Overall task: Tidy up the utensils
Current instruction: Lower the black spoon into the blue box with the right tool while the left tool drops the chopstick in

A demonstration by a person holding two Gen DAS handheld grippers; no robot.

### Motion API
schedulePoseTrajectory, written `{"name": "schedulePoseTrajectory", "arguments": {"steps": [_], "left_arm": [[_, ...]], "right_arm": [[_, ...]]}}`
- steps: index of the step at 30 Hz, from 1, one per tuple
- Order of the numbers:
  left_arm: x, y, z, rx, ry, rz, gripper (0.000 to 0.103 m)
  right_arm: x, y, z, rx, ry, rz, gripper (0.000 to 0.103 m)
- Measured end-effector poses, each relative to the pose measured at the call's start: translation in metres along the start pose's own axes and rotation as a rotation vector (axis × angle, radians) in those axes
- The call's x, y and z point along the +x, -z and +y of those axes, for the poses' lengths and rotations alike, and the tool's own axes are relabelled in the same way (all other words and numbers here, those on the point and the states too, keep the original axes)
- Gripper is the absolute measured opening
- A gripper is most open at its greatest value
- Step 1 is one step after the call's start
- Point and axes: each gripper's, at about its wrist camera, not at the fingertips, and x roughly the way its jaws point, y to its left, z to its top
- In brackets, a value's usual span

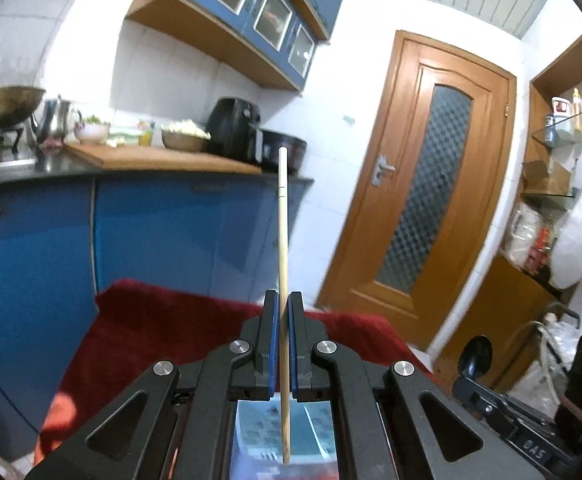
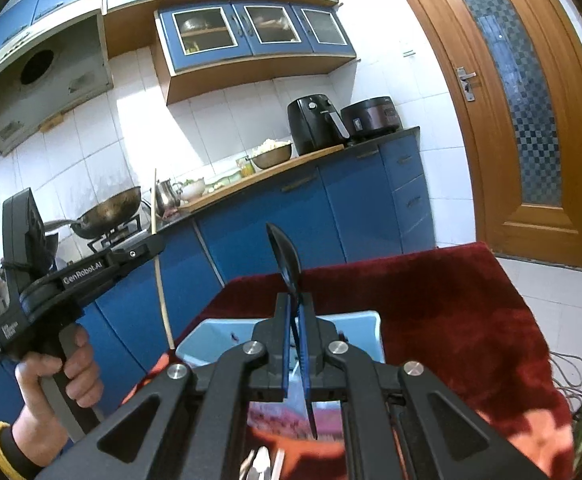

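We hold the chopstick [image 1: 282, 264] upright in the left gripper [image 1: 283, 304], fingers [image 1: 271, 336] pinching it low on the shaft, its long axis running up and slightly tilted. The black spoon [image 2: 287, 264] stands likewise in the right gripper [image 2: 295, 308], bowl up, handle hanging below the pinching fingers. The light blue bin [image 2: 219, 336] sits on the red-covered desk [image 2: 451, 320], directly beneath the right gripper, so we judge the spoon nearer to dropping in.
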Motion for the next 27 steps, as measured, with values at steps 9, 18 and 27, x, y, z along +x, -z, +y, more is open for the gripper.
{"name": "schedulePoseTrajectory", "arguments": {"steps": [9,18,27], "left_arm": [[0.033,0.032,0.004,0.031,-0.056,-0.04,0.004],[0.034,0.058,-0.006,0.131,-0.079,-0.051,0.004],[0.032,0.067,-0.006,0.13,-0.027,0.033,0.026]], "right_arm": [[0.044,0.01,-0.014,0.015,-0.009,-0.034,0.006],[0.053,0.022,-0.018,-0.029,0.039,0.0,0.006],[0.047,0.019,-0.012,-0.052,0.053,0.018,0.017]]}}
